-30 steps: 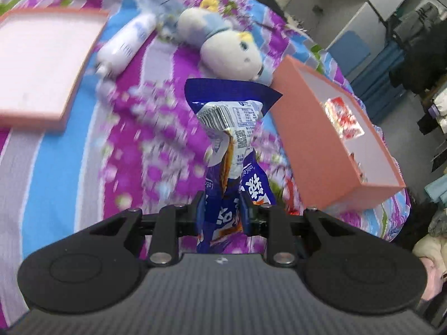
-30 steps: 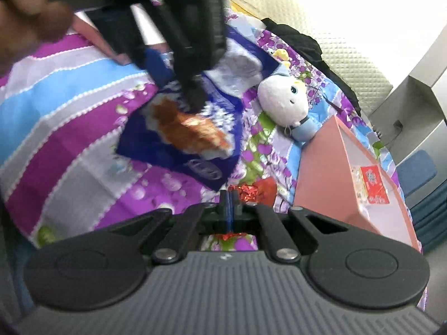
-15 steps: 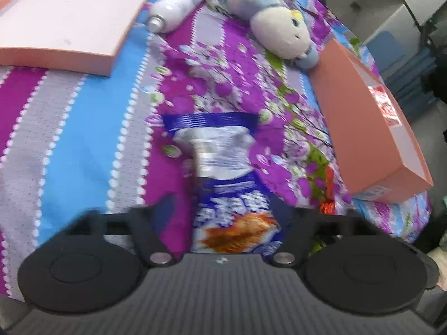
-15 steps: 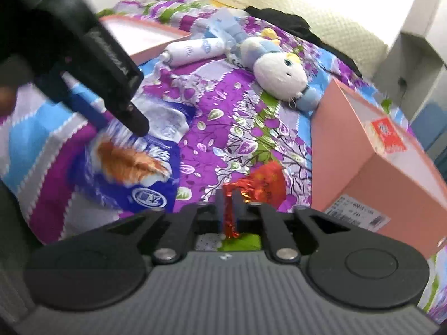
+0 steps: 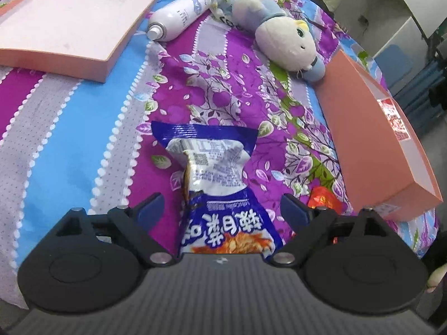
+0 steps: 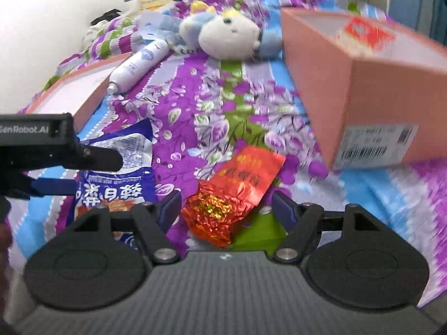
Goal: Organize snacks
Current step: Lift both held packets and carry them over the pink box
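Both claws spread wide, a packet lying loose between each pair of fingers

Left gripper point(image 5: 220, 208): fingers far apart, gripping nothing. Blue-and-white snack bag point(image 5: 216, 184) lies flat on the bedspread point(image 5: 69, 145) in the gap between them, not touching either pad, crimped blue end pointing away from the claw. Just off the right finger, a red foil packet point(image 5: 324, 199). Beyond that, further right, the tall pink box point(image 5: 374, 150) with a red-printed packet point(image 5: 395, 117) inside. Ahead and right, plush doll point(image 5: 282, 39); ahead, white spray bottle point(image 5: 178, 16) on its side; ahead and left, shallow pink lid point(image 5: 69, 16), open side up.

Right gripper point(image 6: 226, 203): fingers likewise wide, holding nothing. Red foil packet point(image 6: 237, 192) lies between them on the cloth, crumpled end nearest the claw. To the left, the snack bag point(image 6: 117, 184) under the left gripper point(image 6: 64, 156). Right and ahead, the pink box point(image 6: 360, 83), barcode label facing the claw. Straight ahead, the doll point(image 6: 229, 36); ahead-left, the bottle point(image 6: 137, 67).
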### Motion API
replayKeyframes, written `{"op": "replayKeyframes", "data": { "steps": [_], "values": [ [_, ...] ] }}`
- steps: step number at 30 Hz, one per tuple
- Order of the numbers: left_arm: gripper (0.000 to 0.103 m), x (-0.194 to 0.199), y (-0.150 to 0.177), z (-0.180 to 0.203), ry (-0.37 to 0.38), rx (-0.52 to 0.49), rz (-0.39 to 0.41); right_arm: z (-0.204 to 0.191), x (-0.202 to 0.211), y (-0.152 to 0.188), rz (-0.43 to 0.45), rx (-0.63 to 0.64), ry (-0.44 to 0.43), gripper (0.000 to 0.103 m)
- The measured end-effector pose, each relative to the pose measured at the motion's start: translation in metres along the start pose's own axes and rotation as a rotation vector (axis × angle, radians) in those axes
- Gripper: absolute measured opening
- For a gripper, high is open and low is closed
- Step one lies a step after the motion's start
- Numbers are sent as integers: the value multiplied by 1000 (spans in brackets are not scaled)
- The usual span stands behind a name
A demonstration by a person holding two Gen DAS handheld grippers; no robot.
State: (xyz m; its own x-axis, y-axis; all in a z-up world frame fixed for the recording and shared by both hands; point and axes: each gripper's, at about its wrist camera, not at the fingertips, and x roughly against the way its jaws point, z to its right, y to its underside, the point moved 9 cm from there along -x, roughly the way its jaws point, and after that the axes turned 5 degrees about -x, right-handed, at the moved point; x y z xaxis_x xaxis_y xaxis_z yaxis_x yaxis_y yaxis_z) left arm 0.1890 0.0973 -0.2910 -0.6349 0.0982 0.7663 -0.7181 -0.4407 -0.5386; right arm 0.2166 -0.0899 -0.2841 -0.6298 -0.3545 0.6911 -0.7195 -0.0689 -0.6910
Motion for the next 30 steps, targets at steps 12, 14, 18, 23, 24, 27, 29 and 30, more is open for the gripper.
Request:
{"op": "replayKeyframes", "data": {
  "steps": [12,14,18,23,24,27,29,30],
  "values": [
    [49,-17,1,0,-123,-112,39,-9,-5,1,-13,115,27,56],
    [37,-17,0,-2,-112,-104,39,-9,-3,1,-17,124,22,55],
    [28,-13,-3,1,-89,-102,32,-7,6,-2,-4,132,15,55],
    [25,5,-4,18,-34,-121,23,-5,27,-15,26,119,4,55],
    [25,13,-6,23,-18,-123,31,-4,33,-19,28,103,-7,55],
    [25,39,-12,39,3,-147,47,-2,55,-32,57,94,-14,55],
    [25,55,-17,49,19,-161,59,-1,73,-42,77,82,-26,55],
    [25,62,-19,54,24,-166,63,-1,80,-46,87,81,-30,55]
  ]
}}
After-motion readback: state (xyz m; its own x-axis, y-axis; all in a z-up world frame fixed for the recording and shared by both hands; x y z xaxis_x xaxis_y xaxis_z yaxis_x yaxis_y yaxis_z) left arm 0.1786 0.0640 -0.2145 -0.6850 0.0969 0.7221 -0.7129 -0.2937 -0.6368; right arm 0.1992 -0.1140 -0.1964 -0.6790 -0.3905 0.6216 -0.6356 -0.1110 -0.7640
